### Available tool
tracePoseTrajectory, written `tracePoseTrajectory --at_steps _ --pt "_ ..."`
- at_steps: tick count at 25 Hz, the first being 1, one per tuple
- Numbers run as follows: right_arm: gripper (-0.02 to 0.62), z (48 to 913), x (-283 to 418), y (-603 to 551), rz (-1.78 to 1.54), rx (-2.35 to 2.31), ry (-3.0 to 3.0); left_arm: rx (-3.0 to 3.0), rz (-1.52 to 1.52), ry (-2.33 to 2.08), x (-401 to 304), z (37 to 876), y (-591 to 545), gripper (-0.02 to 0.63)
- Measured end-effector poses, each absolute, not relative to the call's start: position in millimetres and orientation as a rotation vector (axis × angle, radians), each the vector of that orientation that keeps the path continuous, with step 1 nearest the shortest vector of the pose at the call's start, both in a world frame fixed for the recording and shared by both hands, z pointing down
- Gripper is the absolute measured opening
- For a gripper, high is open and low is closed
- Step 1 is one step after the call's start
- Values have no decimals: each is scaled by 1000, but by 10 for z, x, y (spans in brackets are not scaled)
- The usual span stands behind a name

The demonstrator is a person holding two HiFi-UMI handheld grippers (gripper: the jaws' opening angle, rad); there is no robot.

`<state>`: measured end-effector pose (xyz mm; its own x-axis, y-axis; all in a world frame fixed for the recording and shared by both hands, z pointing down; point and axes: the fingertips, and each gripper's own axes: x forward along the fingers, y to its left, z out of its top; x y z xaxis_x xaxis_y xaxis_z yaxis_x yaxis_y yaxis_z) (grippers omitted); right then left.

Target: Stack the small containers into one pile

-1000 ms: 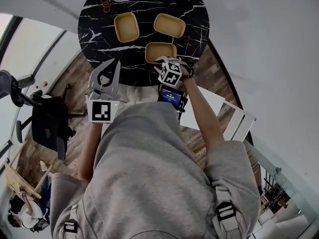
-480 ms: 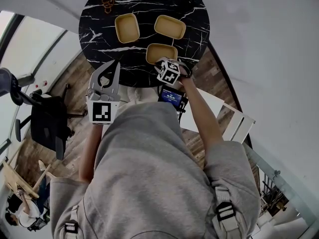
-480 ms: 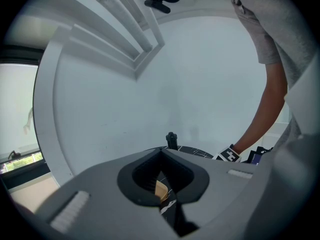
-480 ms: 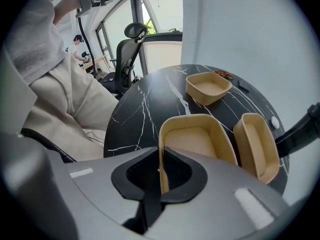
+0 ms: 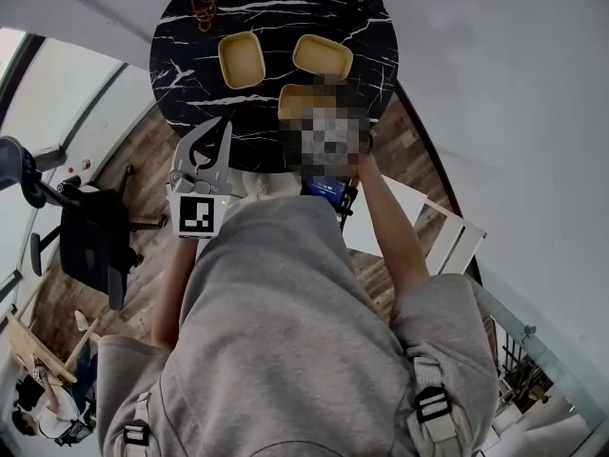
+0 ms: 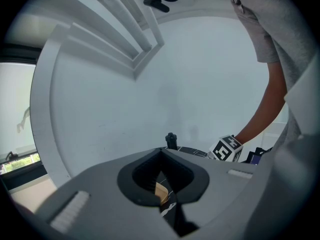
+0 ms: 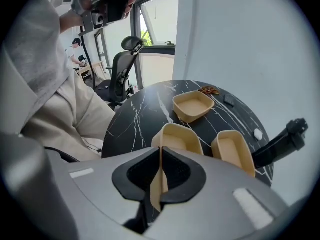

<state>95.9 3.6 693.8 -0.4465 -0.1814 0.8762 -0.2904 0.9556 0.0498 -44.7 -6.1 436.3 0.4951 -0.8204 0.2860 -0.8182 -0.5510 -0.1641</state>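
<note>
Right gripper (image 7: 160,156), jaws closing on the wall of the near container (image 7: 178,137): a shallow pinch may slip when lifted; left gripper (image 6: 161,154) closed, empty.

Holding left tool (image 6: 161,152) shut, empty, low at the left; reaching forward with bare right forearm (image 5: 385,222) — closing right tool (image 7: 161,149) on the wall of near container (image 7: 181,138).

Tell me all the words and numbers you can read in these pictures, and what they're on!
No words or numbers can be read anywhere in these pictures.
Square marker: a black-and-white pattern, no letters.
Marker cube: a pattern only, no letters.
Small blue screen: lit up, but too small to read.
</note>
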Motion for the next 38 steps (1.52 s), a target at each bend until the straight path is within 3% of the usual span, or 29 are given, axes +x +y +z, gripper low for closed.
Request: tracePoseTrajectory --at_steps 20,38 --pt "31 6288 1169 -599 -107 559 -1990 -2758 -497 1375 -310 4455 -353 -2" --pt "32 6522 1349 -1466 -243 744 -1859 -2728 -536 1464 -559 4511 -565 -2"
